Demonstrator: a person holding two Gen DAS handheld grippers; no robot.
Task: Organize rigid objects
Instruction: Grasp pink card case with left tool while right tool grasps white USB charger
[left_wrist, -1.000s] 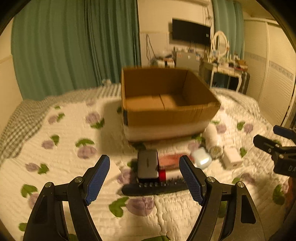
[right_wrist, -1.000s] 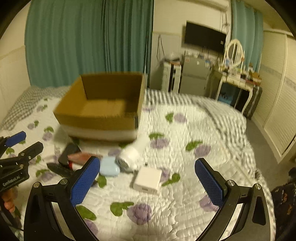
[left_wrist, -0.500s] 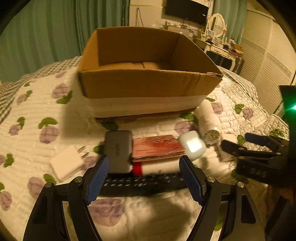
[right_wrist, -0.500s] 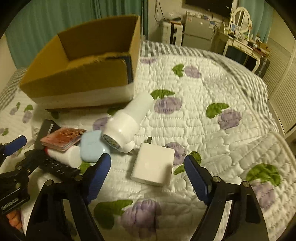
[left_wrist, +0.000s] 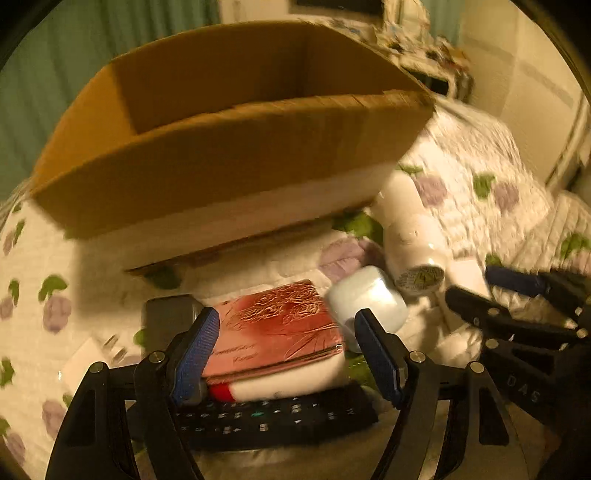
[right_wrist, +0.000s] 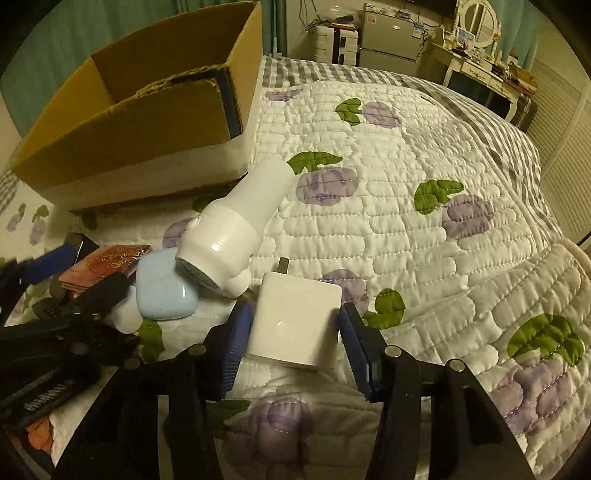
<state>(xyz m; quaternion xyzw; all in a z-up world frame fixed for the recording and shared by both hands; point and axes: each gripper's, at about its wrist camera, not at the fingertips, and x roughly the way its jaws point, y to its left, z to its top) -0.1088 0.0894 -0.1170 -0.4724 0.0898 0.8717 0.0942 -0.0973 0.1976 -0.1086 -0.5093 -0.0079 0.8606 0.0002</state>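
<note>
- Risk: right hand-held gripper (right_wrist: 295, 338) has just been closing around white charger (right_wrist: 295, 325); smooth casing, soft quilt (right_wrist: 406, 229) underneath, could squirt out or tip if pads land off-centre.
- Pads look just beside charger sides; firm contact not confirmed.
- Left hand-held gripper (left_wrist: 286, 354) spread wide, barely narrowing, straddling pink wallet (left_wrist: 275, 332); nothing pinched.
- Both pitched steeply down.
- Cardboard box (right_wrist: 122, 140) at 11 o'clock from charger.

Quilted floral bedspread (right_wrist: 424, 258) underfoot; green curtains (right_wrist: 44, 48) at ten o'clock, grey cabinet (right_wrist: 391, 40) at twelve, white dressing table with mirror (right_wrist: 476, 55) at one.
</note>
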